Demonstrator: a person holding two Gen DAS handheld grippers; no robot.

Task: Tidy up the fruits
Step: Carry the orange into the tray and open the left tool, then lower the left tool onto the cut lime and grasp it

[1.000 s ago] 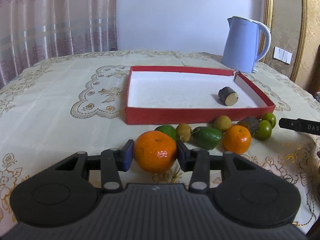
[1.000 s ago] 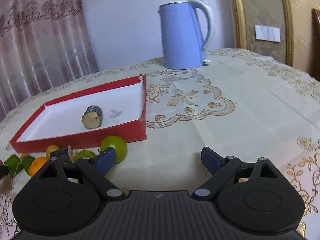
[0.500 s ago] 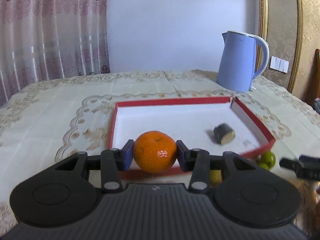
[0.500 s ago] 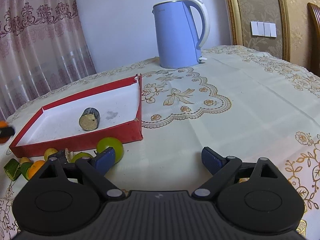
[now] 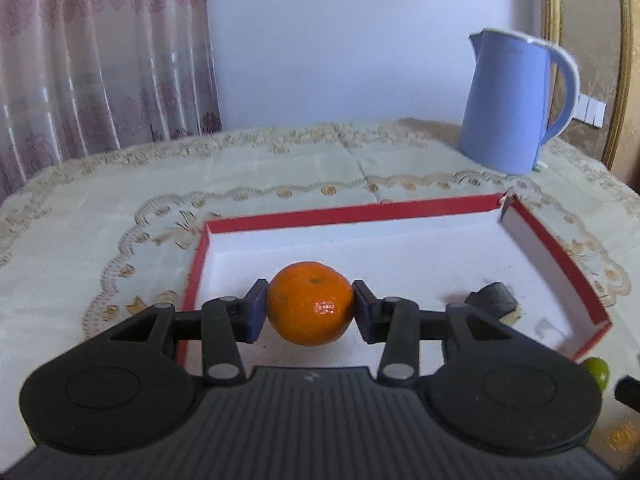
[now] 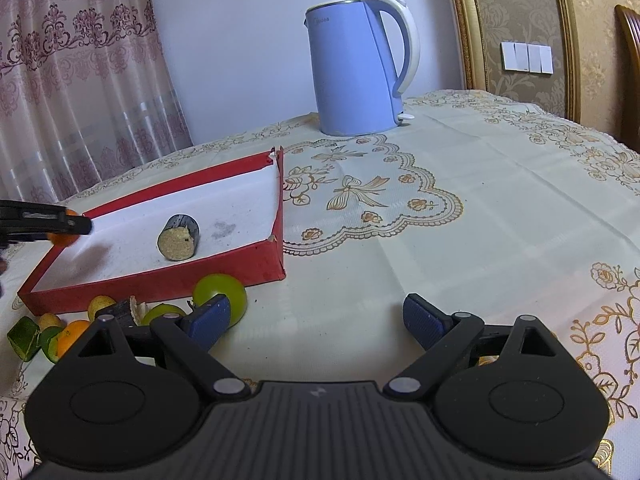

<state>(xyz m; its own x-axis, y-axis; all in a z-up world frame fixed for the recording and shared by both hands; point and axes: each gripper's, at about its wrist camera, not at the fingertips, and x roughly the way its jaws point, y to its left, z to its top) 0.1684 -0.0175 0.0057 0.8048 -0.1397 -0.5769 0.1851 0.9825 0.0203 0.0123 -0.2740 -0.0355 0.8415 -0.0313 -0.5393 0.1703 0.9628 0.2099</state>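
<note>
- Your left gripper (image 5: 309,307) is clamped on one orange (image 5: 309,303), both blue pads pressed to its sides, and it holds the fruit above the near left part of the red tray (image 5: 352,213).
- Your right gripper (image 6: 316,318) has its fingers spread wide with nothing between them, hovering over the desk (image 6: 500,208) just in front of the tray's right corner.
- Beside its left finger lies one round green fruit (image 6: 220,294) on the cloth, close to the tray's front wall.
- Left of that, along the front wall, you have a loose cluster on the desk: one second orange (image 6: 70,336), one dark stub (image 6: 122,312), two small yellowish fruits (image 6: 100,304), and at least three more green pieces (image 6: 24,338), partly hidden by the gripper body.
- Inside the tray lies one dark cut cylinder (image 6: 179,238) on its side, pale cut face toward the right gripper.
- At the far side, behind the tray, one blue kettle (image 6: 356,68) stands upright on the desk.
</note>
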